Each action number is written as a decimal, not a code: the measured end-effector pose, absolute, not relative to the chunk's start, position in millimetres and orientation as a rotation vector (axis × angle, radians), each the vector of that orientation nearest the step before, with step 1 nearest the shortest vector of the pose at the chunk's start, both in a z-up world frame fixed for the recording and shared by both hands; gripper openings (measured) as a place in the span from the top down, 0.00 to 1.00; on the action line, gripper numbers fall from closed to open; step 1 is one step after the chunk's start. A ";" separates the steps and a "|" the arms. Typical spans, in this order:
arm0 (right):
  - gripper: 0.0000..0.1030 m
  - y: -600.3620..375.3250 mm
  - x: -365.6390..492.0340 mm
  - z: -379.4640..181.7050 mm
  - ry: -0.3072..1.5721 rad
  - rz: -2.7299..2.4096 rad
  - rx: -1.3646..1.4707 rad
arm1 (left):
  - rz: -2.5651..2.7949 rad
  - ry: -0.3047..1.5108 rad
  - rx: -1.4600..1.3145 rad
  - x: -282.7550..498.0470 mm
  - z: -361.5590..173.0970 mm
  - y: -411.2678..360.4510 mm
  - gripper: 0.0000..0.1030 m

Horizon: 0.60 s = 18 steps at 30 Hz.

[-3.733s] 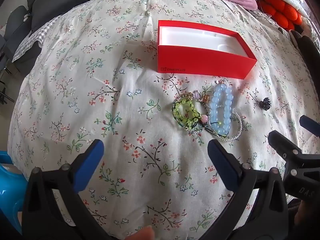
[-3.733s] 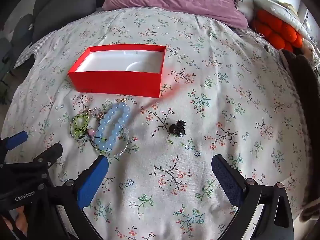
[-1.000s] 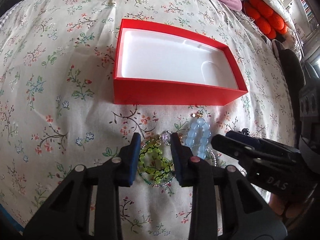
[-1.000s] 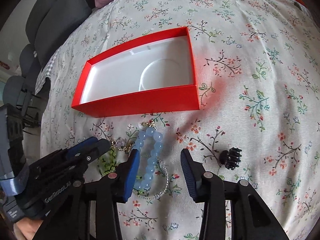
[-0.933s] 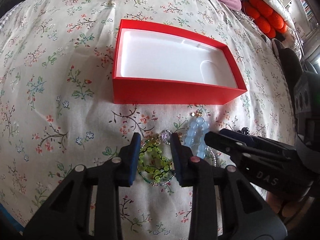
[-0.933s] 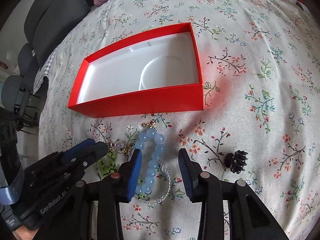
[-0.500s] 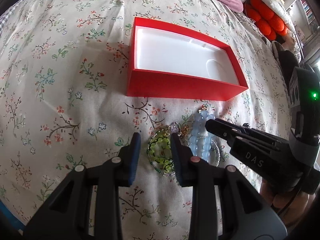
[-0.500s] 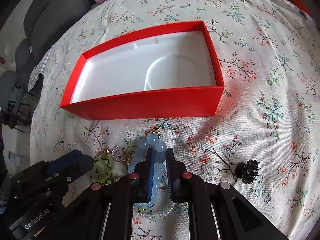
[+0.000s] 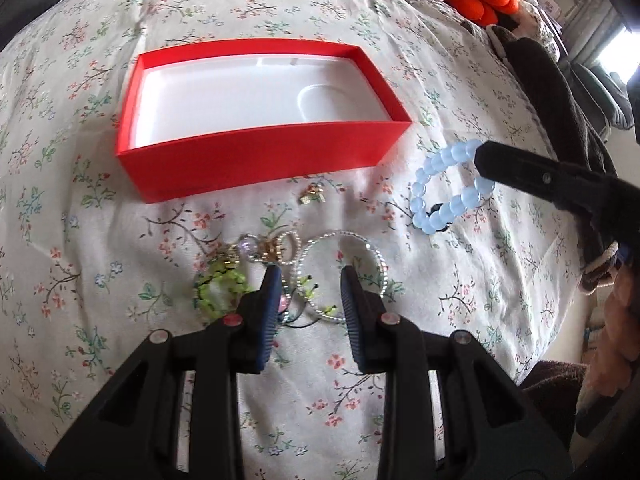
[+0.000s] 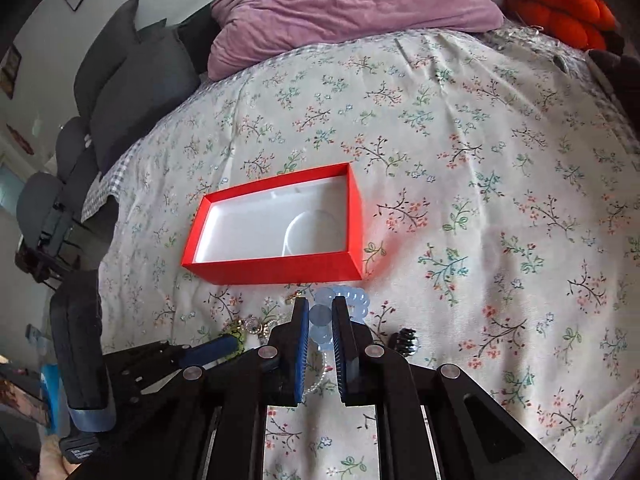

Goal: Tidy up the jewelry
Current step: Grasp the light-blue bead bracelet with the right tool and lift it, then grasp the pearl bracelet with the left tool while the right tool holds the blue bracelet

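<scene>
Floral bedspread [image 9: 460, 60]; translucent pale-blue bead bracelet [image 9: 442, 196]

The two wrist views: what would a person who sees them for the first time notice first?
The red box stands open and empty in the middle of the flowered bedspread. In front of it the right gripper holds a pale blue bead bracelet lifted off the cloth, while the left gripper hangs open over the remaining tangle of jewelry.
</scene>
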State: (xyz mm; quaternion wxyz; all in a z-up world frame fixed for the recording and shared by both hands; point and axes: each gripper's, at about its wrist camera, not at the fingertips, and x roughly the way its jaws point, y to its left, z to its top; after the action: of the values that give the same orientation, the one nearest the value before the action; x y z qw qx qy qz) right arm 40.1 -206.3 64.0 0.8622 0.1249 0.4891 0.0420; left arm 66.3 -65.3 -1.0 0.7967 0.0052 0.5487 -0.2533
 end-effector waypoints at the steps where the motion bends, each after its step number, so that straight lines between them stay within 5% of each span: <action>1: 0.89 -211.1 38.2 65.7 1.020 0.085 0.266 | -0.567 1.178 0.025 64.4 -1.4 -73.1 0.69; 15: 0.89 -246.6 29.4 62.1 1.047 0.055 0.273 | -0.667 1.230 0.204 35.6 -28.1 -139.8 0.69; 18: 0.89 -245.3 28.8 62.5 1.047 0.056 0.268 | -0.655 1.227 0.198 31.7 -27.8 -139.1 0.81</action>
State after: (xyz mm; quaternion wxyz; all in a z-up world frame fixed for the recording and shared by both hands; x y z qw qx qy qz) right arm 28.8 -245.3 62.5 0.8571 0.1275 0.4985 0.0265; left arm 31.7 -139.1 -27.8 0.7632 0.0909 0.5642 -0.3014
